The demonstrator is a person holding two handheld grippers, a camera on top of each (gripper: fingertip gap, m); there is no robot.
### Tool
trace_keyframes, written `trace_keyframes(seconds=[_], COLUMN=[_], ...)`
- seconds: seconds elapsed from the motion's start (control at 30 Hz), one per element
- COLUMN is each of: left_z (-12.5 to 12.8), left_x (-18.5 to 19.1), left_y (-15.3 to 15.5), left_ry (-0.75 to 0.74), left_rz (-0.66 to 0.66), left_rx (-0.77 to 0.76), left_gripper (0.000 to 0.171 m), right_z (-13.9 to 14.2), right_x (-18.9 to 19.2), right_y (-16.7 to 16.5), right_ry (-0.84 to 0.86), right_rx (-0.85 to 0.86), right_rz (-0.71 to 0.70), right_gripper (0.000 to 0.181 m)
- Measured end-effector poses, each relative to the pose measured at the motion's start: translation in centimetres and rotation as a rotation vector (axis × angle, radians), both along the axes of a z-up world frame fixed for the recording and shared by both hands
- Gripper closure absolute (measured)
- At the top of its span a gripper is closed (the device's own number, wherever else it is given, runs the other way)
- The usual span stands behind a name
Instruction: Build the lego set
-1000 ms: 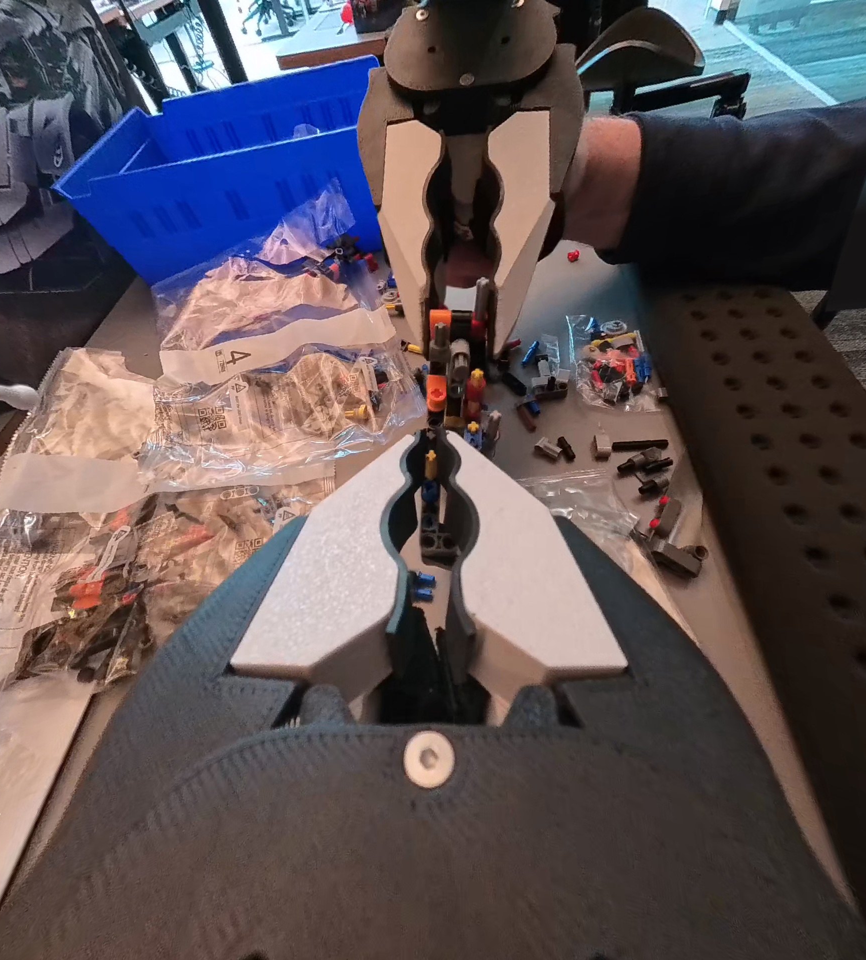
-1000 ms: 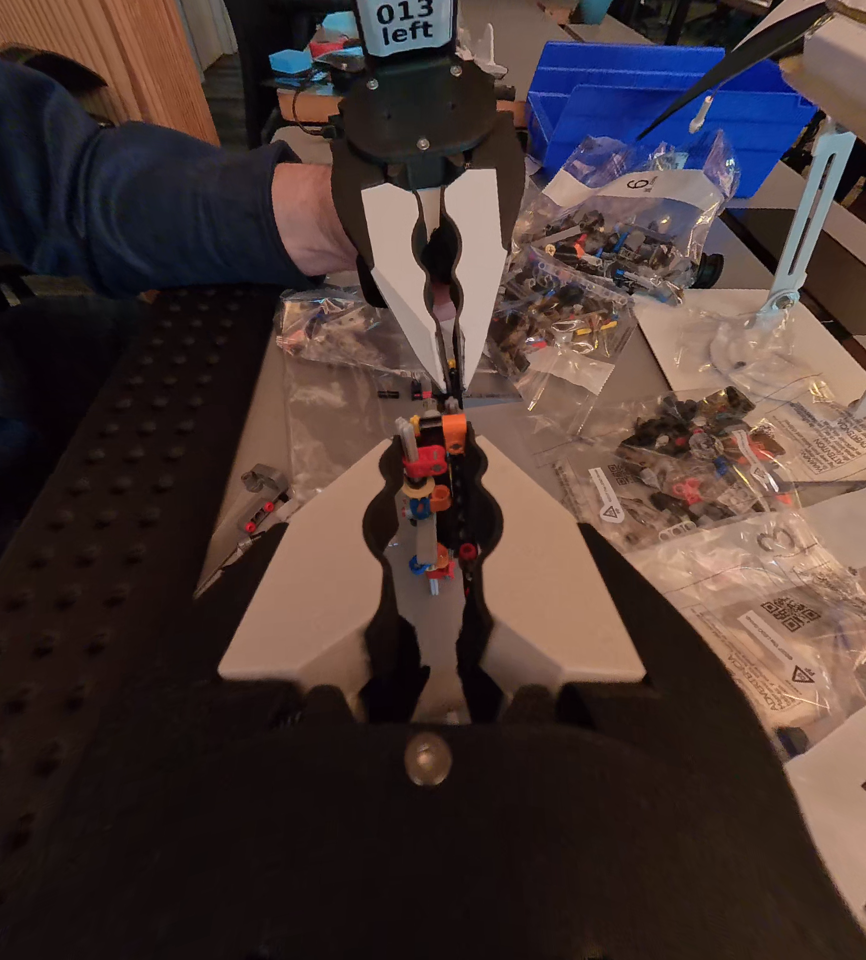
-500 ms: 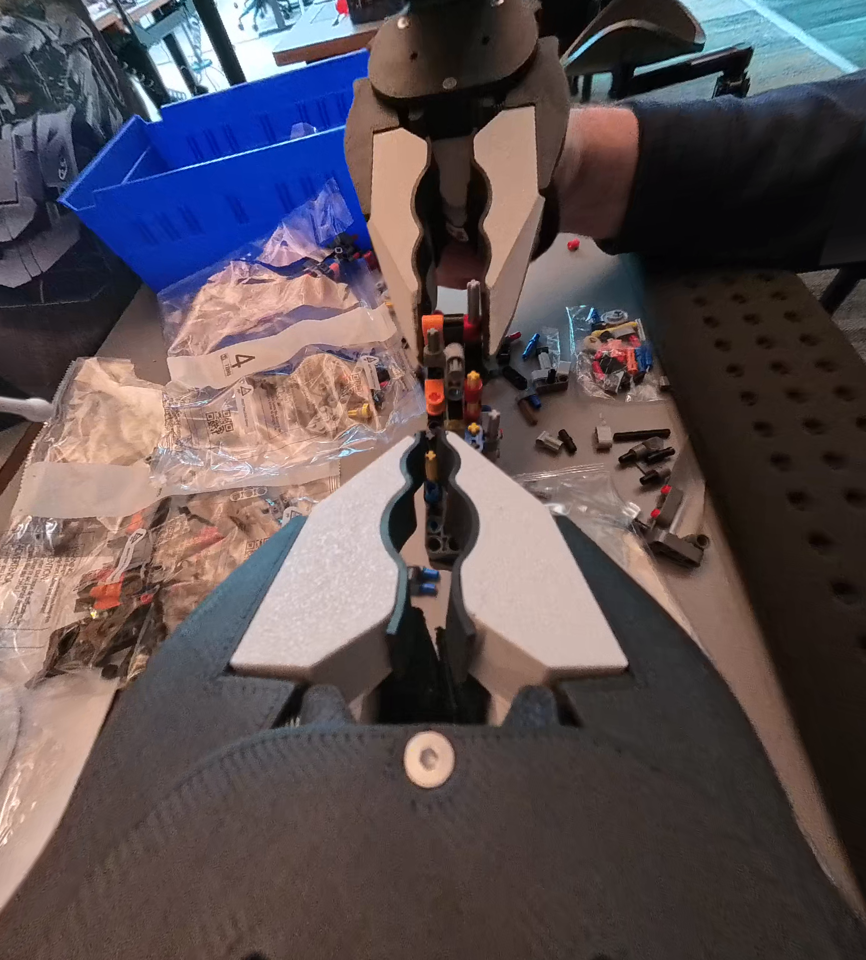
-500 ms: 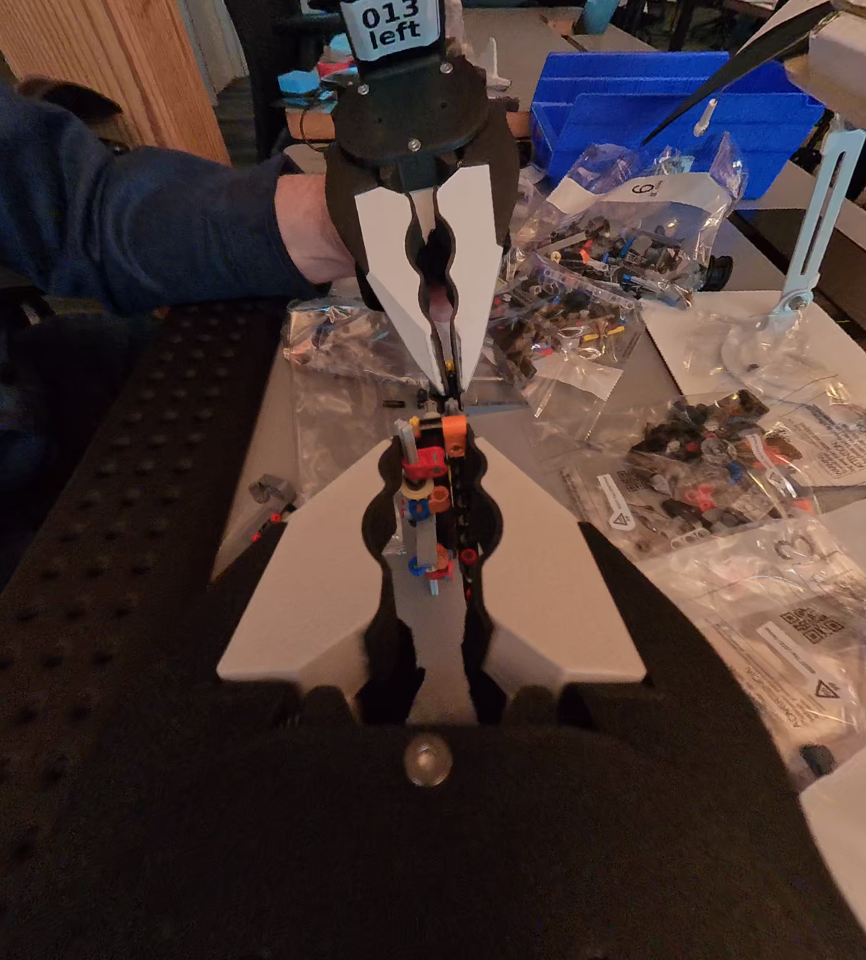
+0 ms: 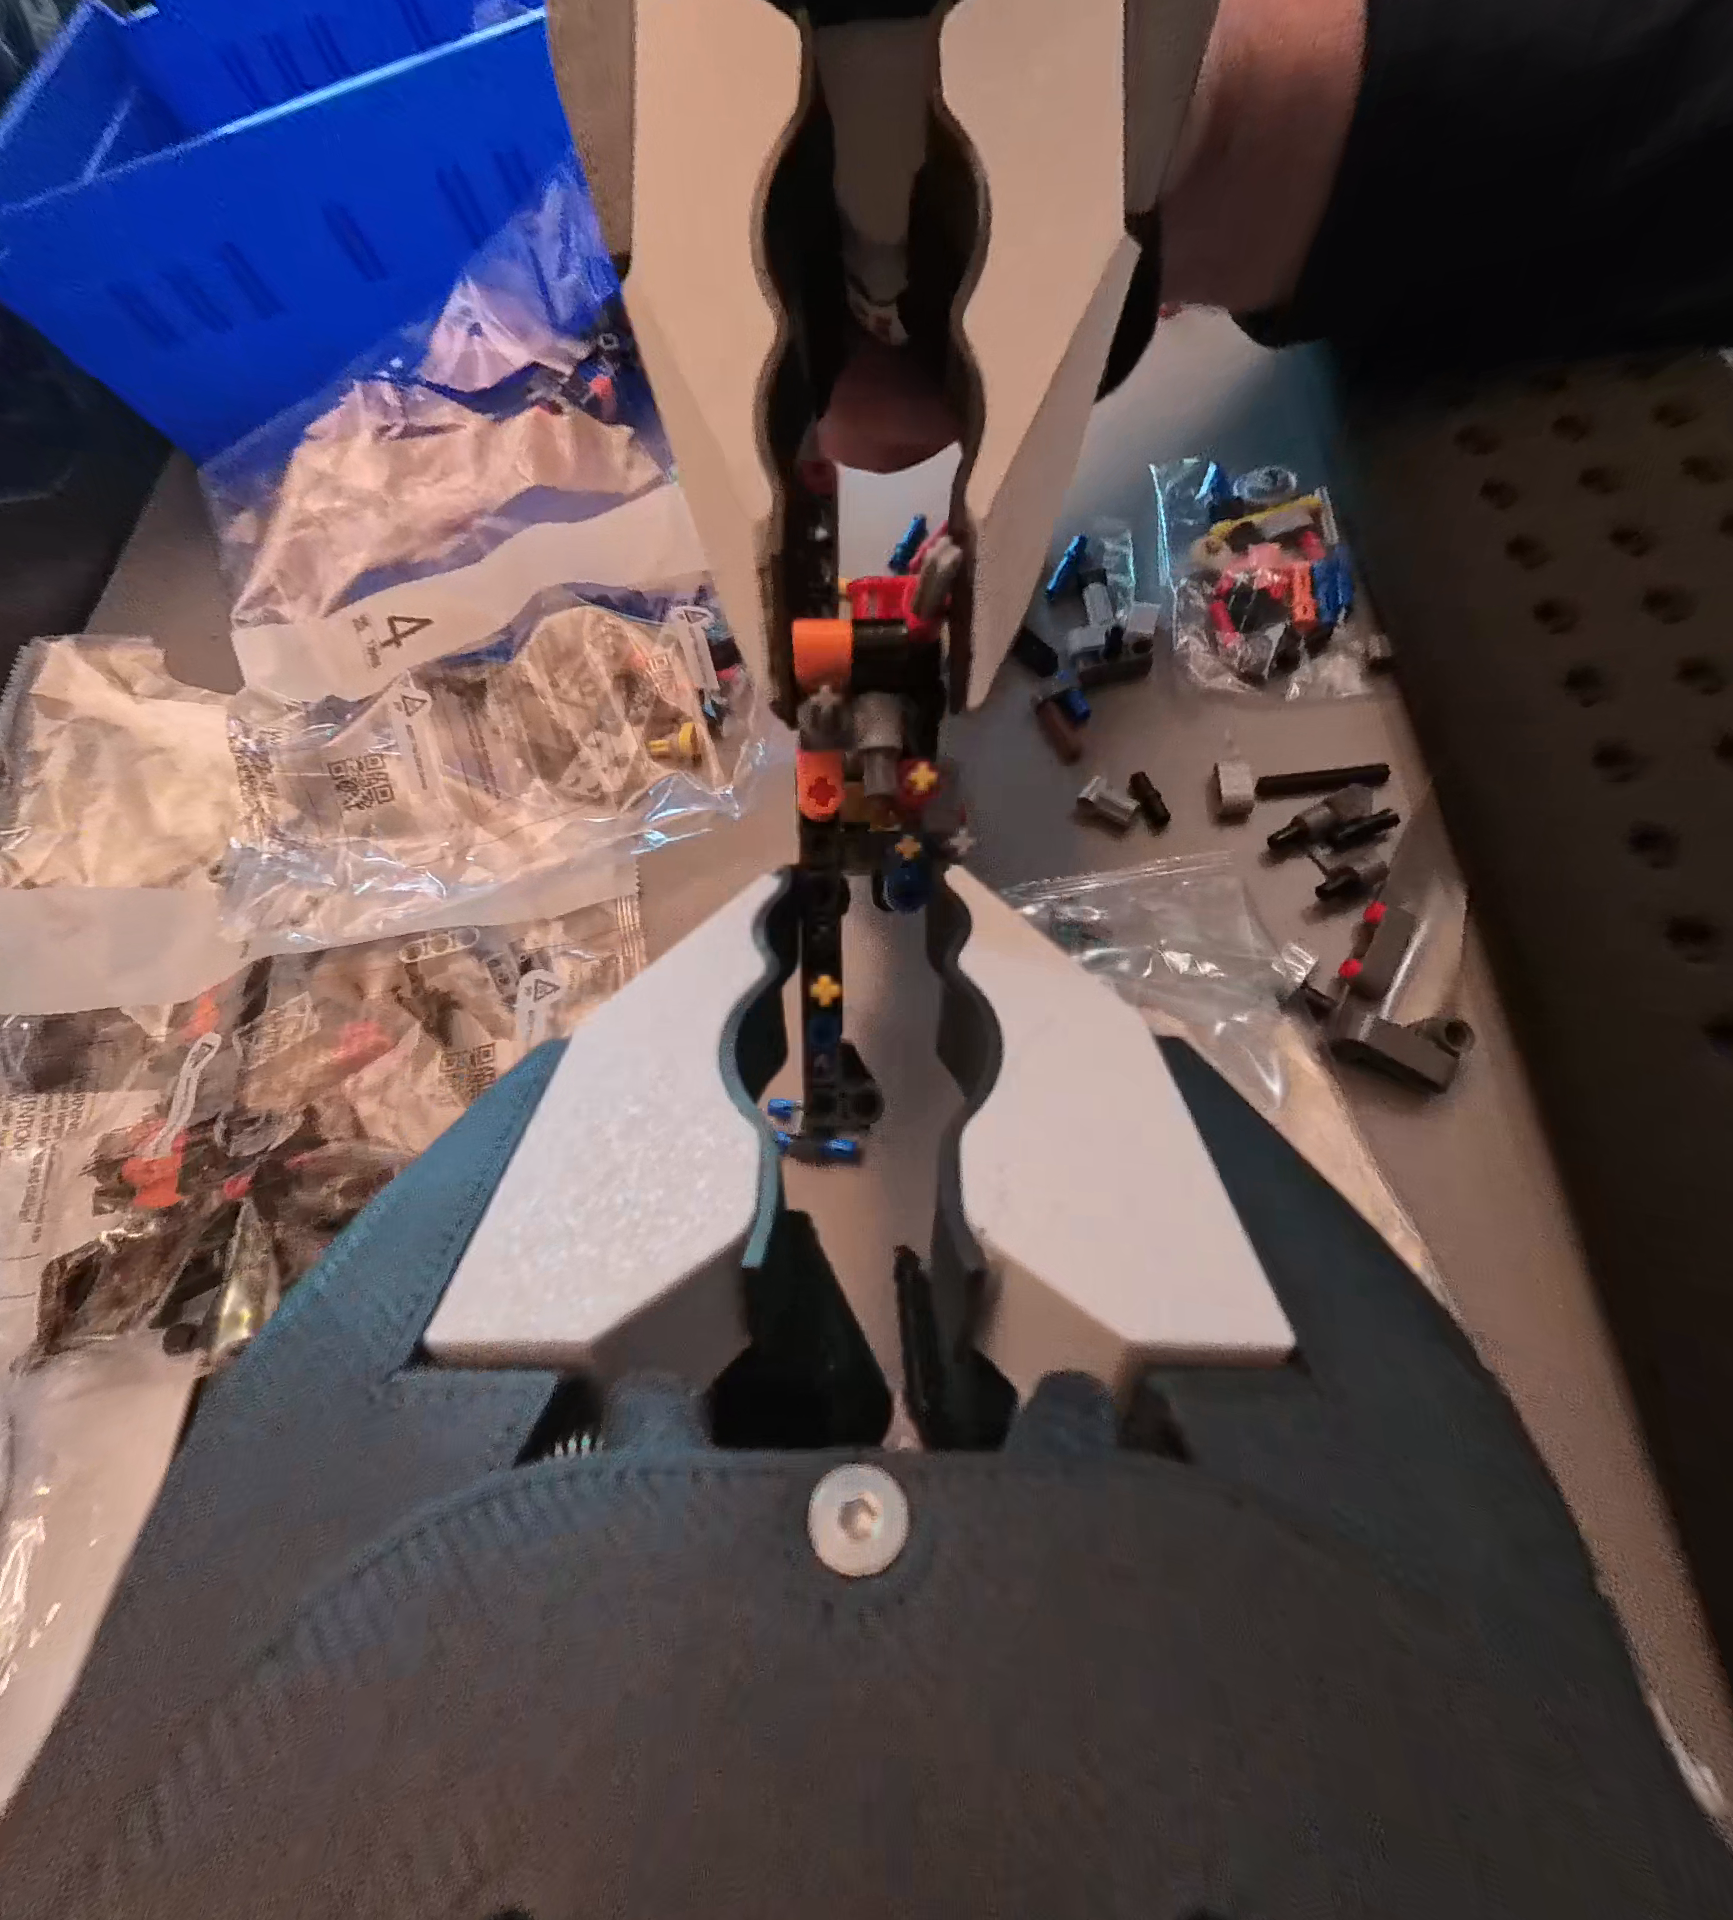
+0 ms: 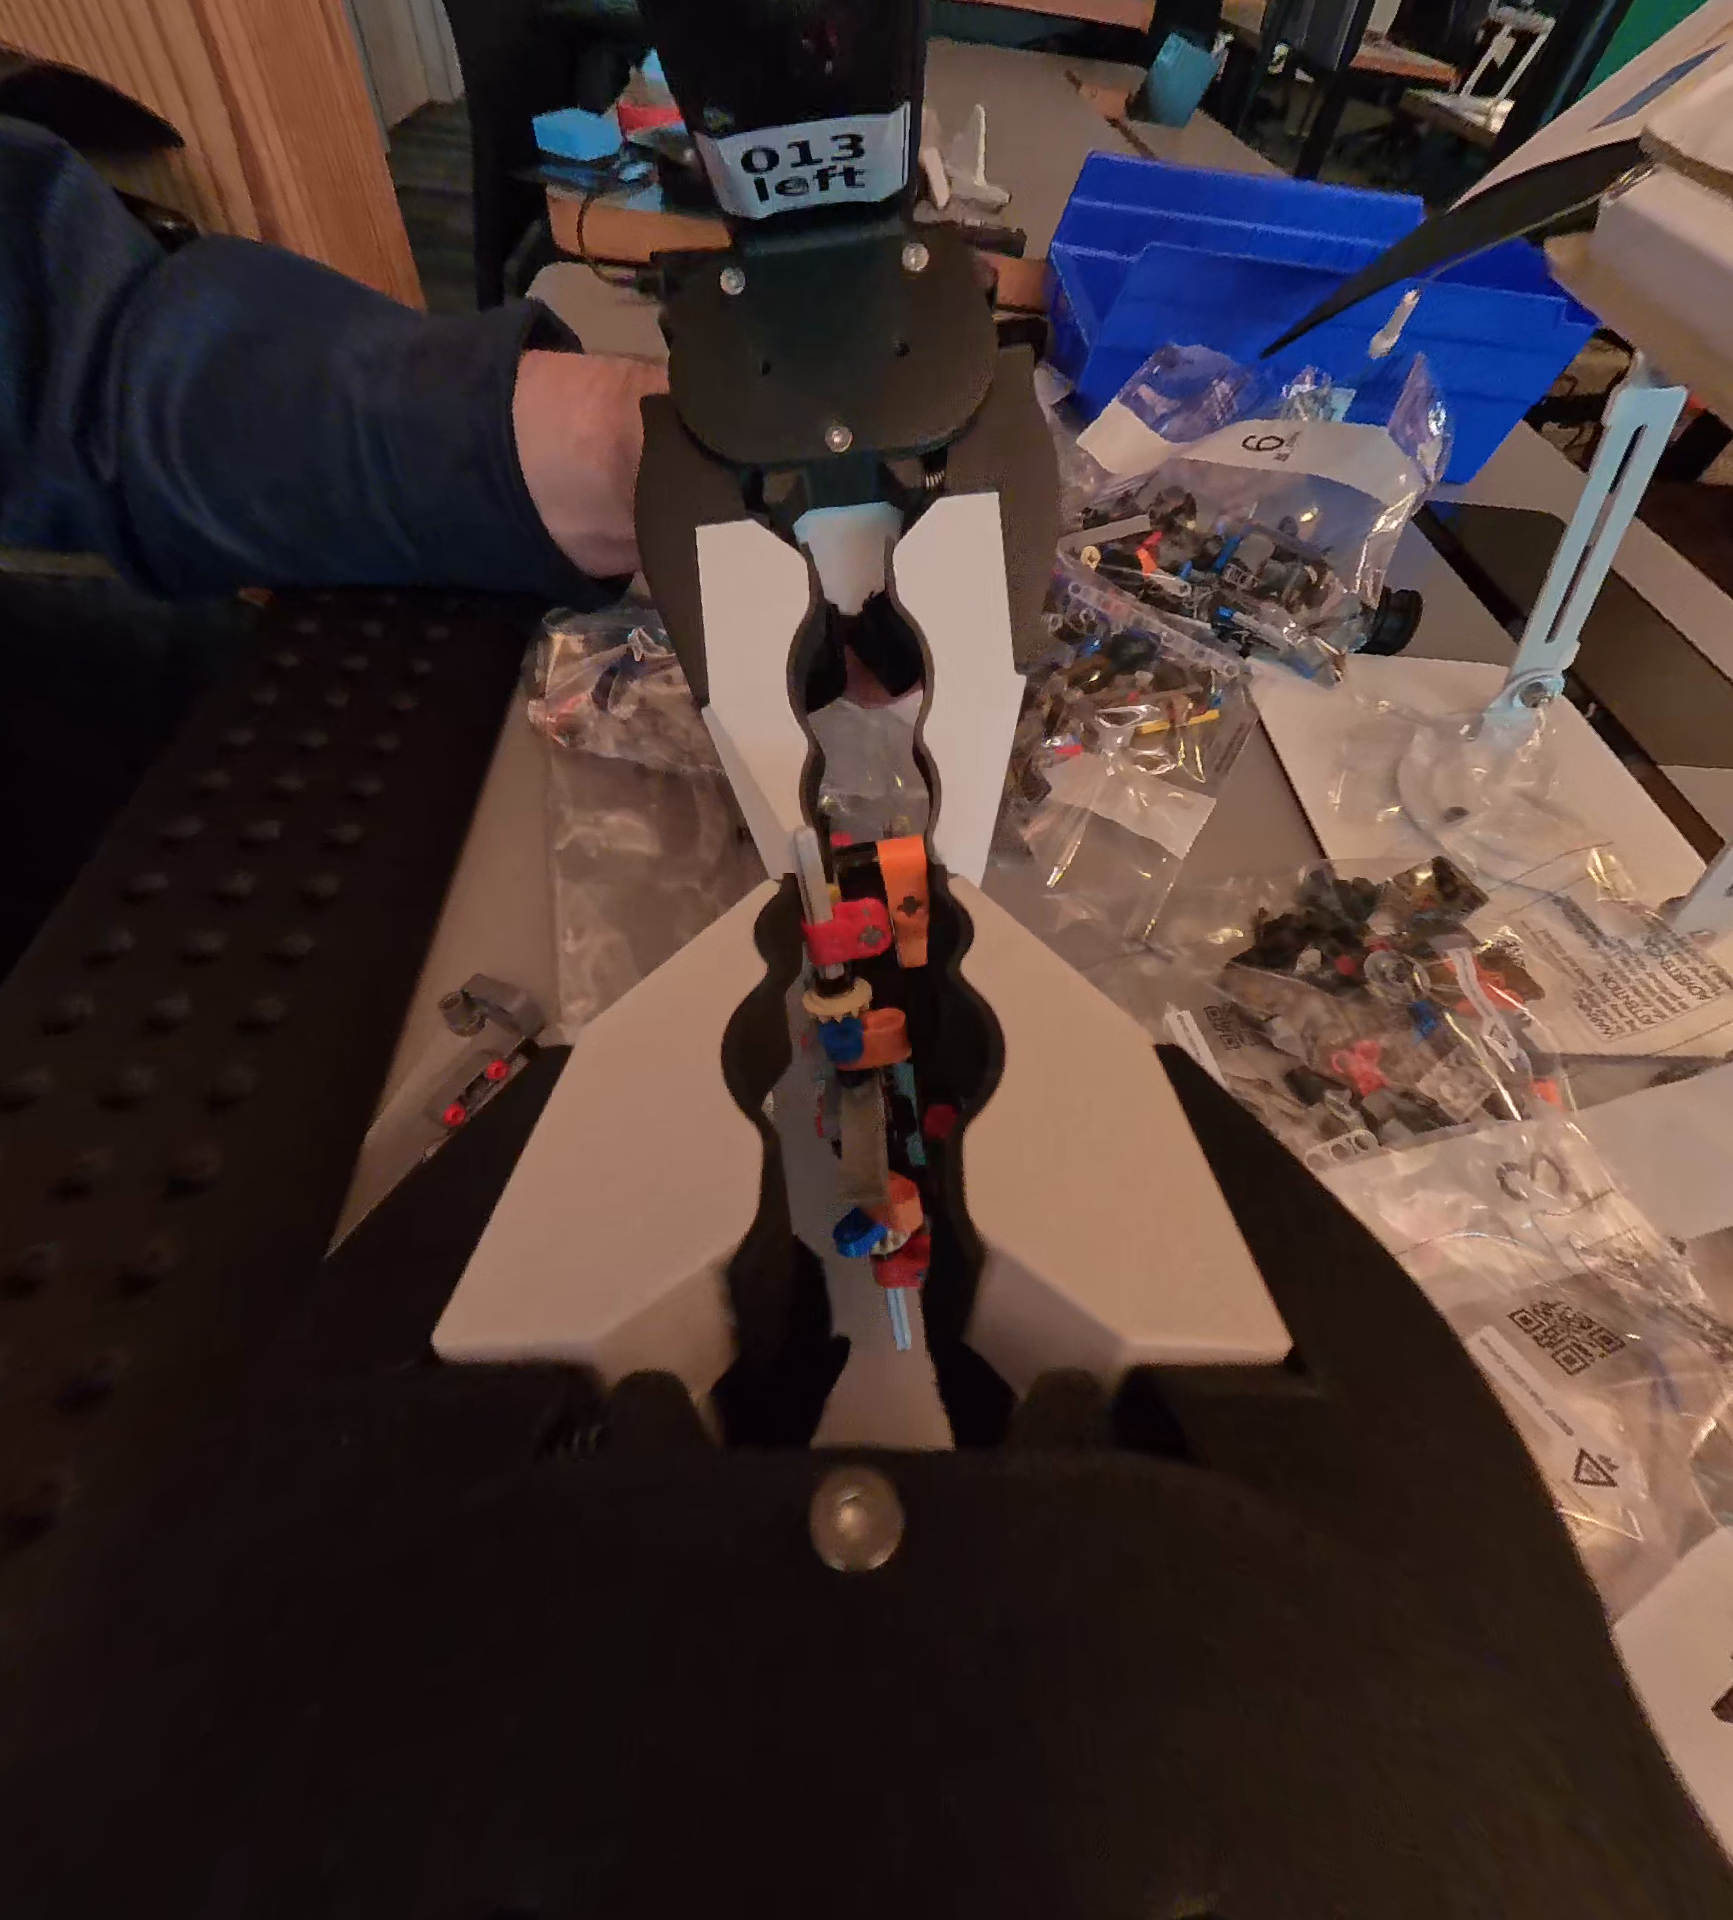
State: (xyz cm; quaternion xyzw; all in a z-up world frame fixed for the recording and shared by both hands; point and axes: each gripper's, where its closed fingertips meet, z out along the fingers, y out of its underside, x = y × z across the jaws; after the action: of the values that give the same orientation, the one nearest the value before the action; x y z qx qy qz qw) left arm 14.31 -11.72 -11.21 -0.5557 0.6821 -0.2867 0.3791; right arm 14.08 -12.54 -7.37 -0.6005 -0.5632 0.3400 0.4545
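A small lego assembly [image 5: 867,727] of black beams with orange, red, blue and grey parts hangs in the air between the two grippers. My right gripper [image 6: 872,883] is shut on it [image 6: 862,997], and comes in from the top of the left wrist view [image 5: 872,701]. My left gripper [image 5: 864,883] faces it tip to tip, with its jaws apart. The assembly's long black beam [image 5: 820,987] runs down between the left fingers, close to the left one. In the right wrist view the left gripper [image 6: 877,857] stands open around the assembly's far end.
Clear bags of parts [image 5: 426,675] [image 6: 1361,987] cover one side of the grey table. A blue bin [image 5: 218,208] stands behind them. Loose pieces [image 5: 1309,810] and a small bag [image 5: 1257,582] lie beside a black perforated mat [image 5: 1620,831]. A white stand [image 6: 1589,571] rises at the right. My two grippers' fingertips are within a few centimetres of each other.
My left gripper has opened off the black beam. The two grippers have come closer together, so the assembly reaches deeper between the left fingers.
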Motion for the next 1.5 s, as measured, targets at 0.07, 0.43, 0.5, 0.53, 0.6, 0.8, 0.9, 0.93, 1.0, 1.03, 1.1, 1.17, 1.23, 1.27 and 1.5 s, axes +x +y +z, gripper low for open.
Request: trace_keyframes(seconds=[0.07,0.43,0.5,0.53,0.6,0.8,0.9,0.93,1.0,1.03,1.1,1.17,1.23,1.27,1.5], left_z=[-0.1,1.0,1.0,1.2,1.5,2.0,2.4,2.4,2.4,2.4,2.2,1.9,1.5,1.4,2.8], left_x=[0.0,-0.3,-0.5,-0.5,-0.5,-0.7,-0.9,-1.0,-1.0,-1.1,-1.0,-0.9,-0.9,-0.9,-1.4], left_y=[-0.1,1.0,1.3,1.2,1.1,1.3,1.5,1.4,1.5,1.5,1.3,1.3,1.3,1.3,2.2], left_ry=[0.004,-0.044,-0.053,-0.064,-0.087,-0.136,-0.167,-0.166,-0.166,-0.166,-0.158,-0.134,-0.115,-0.110,-0.139], left_rz=[-0.002,0.053,0.062,0.061,0.058,0.062,0.063,0.061,0.064,0.062,0.052,0.054,0.056,0.054,0.094], left_rx=[-0.008,0.025,-0.005,-0.025,-0.069,-0.192,-0.240,-0.244,-0.240,-0.246,-0.248,-0.214,-0.190,-0.181,-0.086], left_gripper=[0.148,0.149,0.149,0.149,0.149,0.149,0.149,0.149,0.149,0.149,0.149,0.149,0.148,0.148,0.124], right_z=[0.0,0.7,0.3,-0.1,-0.5,-0.5,0.0,0.0,-0.1,0.1,0.4,0.5,0.3,0.1,-0.5], right_x=[0.0,1.3,1.2,1.2,1.0,1.3,1.4,1.4,1.3,1.2,1.0,0.8,0.7,0.7,0.5], right_y=[0.0,1.4,1.4,1.4,1.7,2.0,1.9,1.9,1.9,1.9,1.8,1.8,1.8,1.9,1.9], right_ry=[0.004,0.005,-0.015,-0.037,-0.063,-0.063,-0.031,-0.031,-0.030,-0.018,0.014,0.028,0.020,0.008,-0.098], right_rx=[-0.002,0.046,0.048,0.051,0.069,0.054,0.036,0.024,0.013,0.008,-0.009,-0.025,-0.037,-0.031,0.094], right_rz=[0.002,-0.096,-0.096,-0.096,-0.114,-0.136,-0.130,-0.126,-0.130,-0.126,-0.120,-0.117,-0.120,-0.124,-0.151], right_gripper=[0.160,0.147,0.146,0.148,0.160,0.160,0.170,0.171,0.171,0.171,0.172,0.172,0.172,0.172,0.172])
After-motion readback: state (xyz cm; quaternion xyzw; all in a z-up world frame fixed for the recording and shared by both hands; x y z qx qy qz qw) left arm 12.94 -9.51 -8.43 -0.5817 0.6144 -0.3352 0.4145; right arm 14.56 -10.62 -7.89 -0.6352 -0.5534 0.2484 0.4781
